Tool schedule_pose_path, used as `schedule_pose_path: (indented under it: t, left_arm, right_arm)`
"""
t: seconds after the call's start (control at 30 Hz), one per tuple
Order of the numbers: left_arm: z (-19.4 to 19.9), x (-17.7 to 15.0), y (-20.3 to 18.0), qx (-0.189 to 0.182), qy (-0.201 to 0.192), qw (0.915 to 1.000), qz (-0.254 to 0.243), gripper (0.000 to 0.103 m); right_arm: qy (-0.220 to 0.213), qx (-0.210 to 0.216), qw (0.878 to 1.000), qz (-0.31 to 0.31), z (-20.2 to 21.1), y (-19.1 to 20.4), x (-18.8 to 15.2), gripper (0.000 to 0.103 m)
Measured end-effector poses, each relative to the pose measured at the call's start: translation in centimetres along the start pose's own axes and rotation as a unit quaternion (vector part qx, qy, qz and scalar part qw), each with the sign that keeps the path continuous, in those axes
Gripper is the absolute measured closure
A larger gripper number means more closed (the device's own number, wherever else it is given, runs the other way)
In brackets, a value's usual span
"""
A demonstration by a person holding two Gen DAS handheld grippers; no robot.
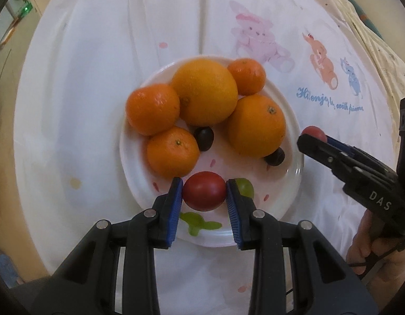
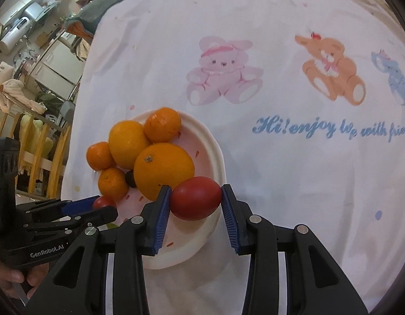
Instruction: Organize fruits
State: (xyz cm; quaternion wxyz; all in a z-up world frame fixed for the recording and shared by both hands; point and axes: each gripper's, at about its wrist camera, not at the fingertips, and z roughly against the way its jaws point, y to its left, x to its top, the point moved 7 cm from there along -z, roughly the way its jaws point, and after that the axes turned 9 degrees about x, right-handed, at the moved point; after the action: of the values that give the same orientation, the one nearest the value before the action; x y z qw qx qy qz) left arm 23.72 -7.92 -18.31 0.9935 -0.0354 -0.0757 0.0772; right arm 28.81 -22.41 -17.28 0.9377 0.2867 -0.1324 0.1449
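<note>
Two tomatoes: we are clamping one in each gripper over the plate [image 1: 294, 183]. Our right gripper [image 2: 196, 199] is pinching its tomato [image 2: 196, 198] endwise, long axis spanning the pads; our left gripper [image 1: 204, 194] is squeezing a rounder tomato [image 1: 204, 194].

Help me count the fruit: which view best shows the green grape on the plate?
The left wrist view: the green grape peeks out behind the left gripper. In the right wrist view it's hidden behind the gripper.

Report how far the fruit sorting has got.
Done: five oranges, including the largest, sit together on the white plate with two dark grapes.
In hand: the left gripper and the right gripper each clamp a red tomato over the plate.
Left: setting both down; a green grape lies beside.
</note>
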Motion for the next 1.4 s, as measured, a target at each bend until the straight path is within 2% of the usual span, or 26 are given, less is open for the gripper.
schedule_pose_path:
  t: [0.13, 0.4, 0.43, 0.5, 0.53, 0.57, 0.63, 0.67, 0.83, 0.9, 0.97, 1.17, 1.33, 1.4]
  left_arm:
    - [-0.5, -0.3, -0.4, 0.003, 0.01, 0.9999, -0.011, 0.074]
    - [-0.5, 0.1, -0.4, 0.004, 0.005, 1.0, -0.007, 0.073]
    - [-0.6, 0.1, -0.4, 0.004, 0.01, 0.9999, -0.009, 0.073]
    - [-0.9, -0.2, -0.4, 0.001, 0.028, 0.9996, -0.009, 0.072]
    - [-0.9, -0.3, -0.4, -0.003, 0.034, 0.9994, -0.005, 0.062]
    - [-0.9, -0.4, -0.3, -0.009, 0.036, 0.9993, -0.001, 0.045]
    - [-0.4, -0.4, -0.2, -0.009, 0.024, 0.9997, 0.002, 0.031]
    - [-0.1, -0.3, -0.2, -0.008, 0.017, 0.9998, 0.002, 0.028]
    - [1.5, -0.4, -0.3, -0.02, -0.001, 0.9998, 0.001, 0.027]
    - [2.5, -0.5, 0.2, -0.011, -0.019, 0.9998, 0.003, 0.027]
    - [3.5, -0.7, 0.9, 0.004, -0.038, 0.9992, 0.008, 0.027]
    - [6.4, -1.3, 1.5, 0.006, -0.086, 0.9962, -0.013, 0.027]
    - [8.7, -2.2, 3.3, 0.038, -0.126, 0.9912, -0.007, 0.027]
    - [9.5, -2.7, 4.0, 0.036, -0.139, 0.9897, -0.002, 0.027]
  right_arm:
    - [0.007, 0.002, 1.0, -0.002, -0.7, -0.1, -0.3, 0.061]
    - [0.005, -0.001, 1.0, -0.007, -0.6, -0.3, -0.4, 0.06]
    - [0.005, -0.002, 1.0, -0.008, -0.6, -0.3, -0.3, 0.058]
    - [0.0, 0.005, 1.0, -0.008, -0.3, -0.2, -0.3, 0.043]
    - [-0.003, 0.003, 1.0, -0.006, -0.2, -0.1, -0.2, 0.04]
    - [-0.008, -0.002, 1.0, -0.001, 0.0, 0.1, -0.1, 0.035]
    - [-0.011, -0.008, 1.0, 0.005, 0.3, 0.2, 0.1, 0.031]
    - [-0.014, -0.008, 1.0, 0.005, 0.4, 0.3, 0.2, 0.031]
    - [-0.036, -0.005, 0.999, -0.01, 1.9, -0.1, 0.7, 0.026]
    - [-0.051, -0.005, 0.999, -0.017, 2.9, -0.1, 0.8, 0.016]
    - [-0.062, -0.002, 0.998, -0.025, 3.7, 0.2, 0.6, 0.011]
    - [-0.082, -0.002, 0.996, -0.017, 6.0, 2.0, -0.5, 0.011]
    - [-0.11, 0.002, 0.994, -0.025, 8.1, 3.3, -2.5, 0.011]
    - [-0.118, 0.002, 0.992, -0.031, 8.8, 3.7, -3.6, 0.006]
